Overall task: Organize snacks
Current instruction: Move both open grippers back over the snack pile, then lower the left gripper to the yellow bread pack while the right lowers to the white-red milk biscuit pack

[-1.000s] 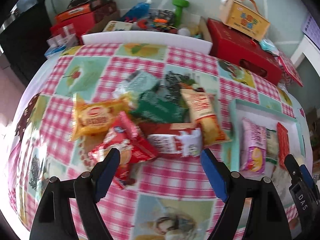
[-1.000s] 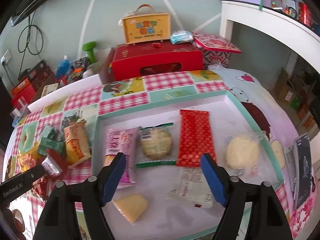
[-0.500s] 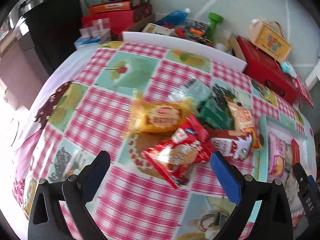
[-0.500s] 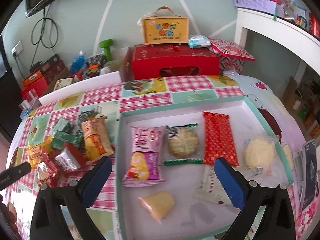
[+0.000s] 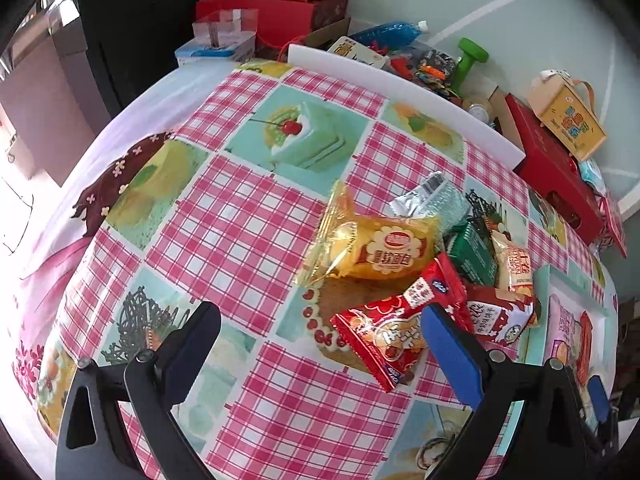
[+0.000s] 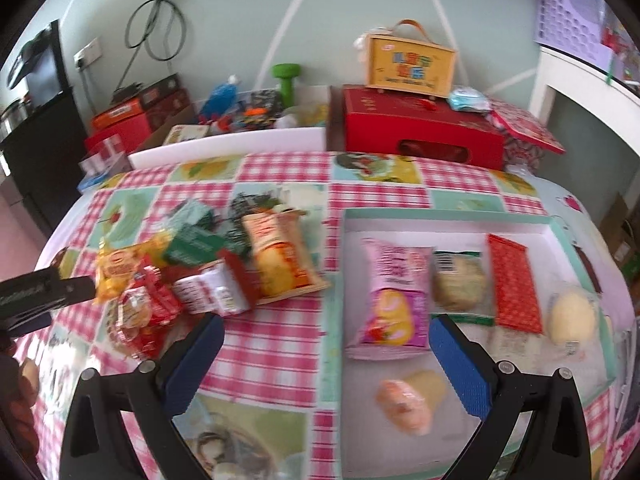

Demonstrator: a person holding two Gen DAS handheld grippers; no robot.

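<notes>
A pile of snack packets lies on the checked tablecloth: a yellow cake packet (image 5: 380,252), a red packet (image 5: 396,330) in front of it, a green packet (image 5: 472,256) and an orange one (image 6: 276,258). My left gripper (image 5: 320,334) stands open just left of the pile, its right finger beside the red packet. My right gripper (image 6: 326,354) is open above the left rim of the mint tray (image 6: 448,214). In the tray lie a pink packet (image 6: 394,296), a round biscuit (image 6: 458,282), a red bar (image 6: 514,282) and other snacks.
A red box (image 6: 420,136) with a yellow carry case (image 6: 410,62) on it stands behind the table. A white board (image 5: 404,90), a green dumbbell (image 6: 286,78) and boxes crowd the back. A hand (image 6: 18,396) holds the left tool at the left edge of the right wrist view.
My left gripper has swung left, so the pile now sits to its right. My right gripper has shifted left from over the tray's middle to its left rim. Both stay open.
</notes>
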